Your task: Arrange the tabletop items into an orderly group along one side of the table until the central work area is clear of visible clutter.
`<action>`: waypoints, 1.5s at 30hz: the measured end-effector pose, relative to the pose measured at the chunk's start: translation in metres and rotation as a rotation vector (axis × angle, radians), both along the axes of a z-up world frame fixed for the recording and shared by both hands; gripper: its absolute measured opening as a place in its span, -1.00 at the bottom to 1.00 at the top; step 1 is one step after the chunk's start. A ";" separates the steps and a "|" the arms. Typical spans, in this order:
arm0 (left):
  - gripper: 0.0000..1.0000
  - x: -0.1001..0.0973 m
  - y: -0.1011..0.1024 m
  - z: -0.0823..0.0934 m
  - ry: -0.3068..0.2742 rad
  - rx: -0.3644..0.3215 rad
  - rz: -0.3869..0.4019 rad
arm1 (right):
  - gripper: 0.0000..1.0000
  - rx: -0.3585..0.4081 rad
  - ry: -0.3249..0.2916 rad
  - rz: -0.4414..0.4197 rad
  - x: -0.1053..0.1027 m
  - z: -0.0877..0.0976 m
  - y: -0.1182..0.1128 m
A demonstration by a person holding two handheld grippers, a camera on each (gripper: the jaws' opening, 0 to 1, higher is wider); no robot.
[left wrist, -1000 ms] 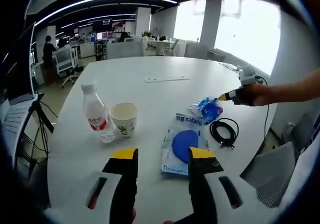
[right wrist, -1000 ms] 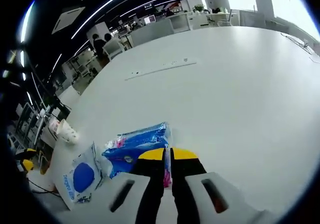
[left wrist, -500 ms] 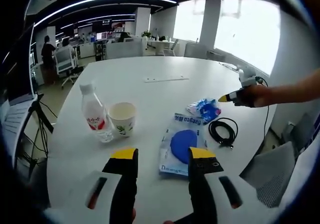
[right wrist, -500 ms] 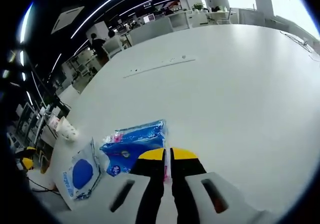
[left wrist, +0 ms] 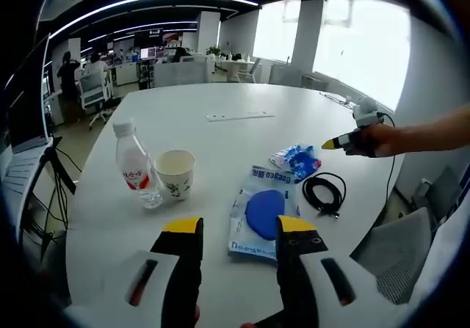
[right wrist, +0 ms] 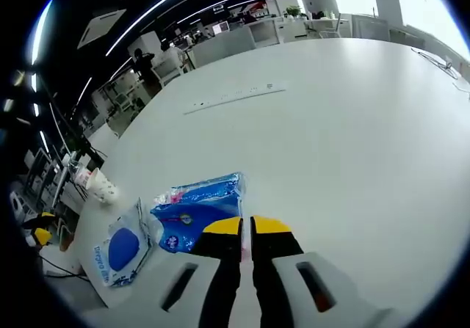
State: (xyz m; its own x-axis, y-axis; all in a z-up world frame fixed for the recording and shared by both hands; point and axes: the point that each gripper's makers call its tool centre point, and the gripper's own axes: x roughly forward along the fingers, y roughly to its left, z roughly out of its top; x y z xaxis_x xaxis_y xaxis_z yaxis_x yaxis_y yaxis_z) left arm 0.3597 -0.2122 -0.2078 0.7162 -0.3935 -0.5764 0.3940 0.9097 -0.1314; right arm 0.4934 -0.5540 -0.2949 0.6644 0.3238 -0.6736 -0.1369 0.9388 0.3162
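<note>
In the left gripper view my left gripper is open and empty above the table's near edge. Ahead of it lie a flat packet with a blue disc, a clear water bottle and a paper cup. A crinkled blue packet lies further right beside a coiled black cable. A hand holds my right gripper at that packet's right end. In the right gripper view the right gripper has its jaws almost together on the blue packet's edge. The disc packet and the cup lie left of it.
The white table stretches wide and bare beyond the items, with a long socket strip set into its middle. Grey chairs stand at the right edge. Office desks, chairs and people fill the far background.
Both views have shifted a little with the hands. The blue packet sits slightly less deep between my right jaws than before. The other items stay where they were.
</note>
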 end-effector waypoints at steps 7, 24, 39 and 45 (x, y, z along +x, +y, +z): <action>-0.23 -0.001 -0.006 0.001 -0.005 -0.008 -0.014 | -0.96 -0.009 0.006 0.011 -0.008 -0.003 -0.004; -0.24 -0.009 -0.015 -0.009 0.009 -0.011 -0.035 | -0.78 -0.039 -0.019 0.158 -0.035 -0.002 0.012; -0.24 -0.015 -0.025 -0.021 0.049 -0.029 -0.039 | -0.58 -0.150 -0.019 0.400 -0.052 -0.003 0.044; -0.21 -0.017 -0.029 -0.023 0.055 -0.032 -0.051 | -0.57 -0.149 -0.027 0.436 -0.053 0.000 0.053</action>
State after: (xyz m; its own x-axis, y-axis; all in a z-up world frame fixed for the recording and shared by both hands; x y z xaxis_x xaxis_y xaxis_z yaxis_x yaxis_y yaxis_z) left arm 0.3430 -0.2412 -0.2308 0.6625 -0.4474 -0.6008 0.4311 0.8836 -0.1827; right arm 0.4408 -0.5011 -0.2952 0.5058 0.4778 -0.7183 -0.5353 0.8268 0.1730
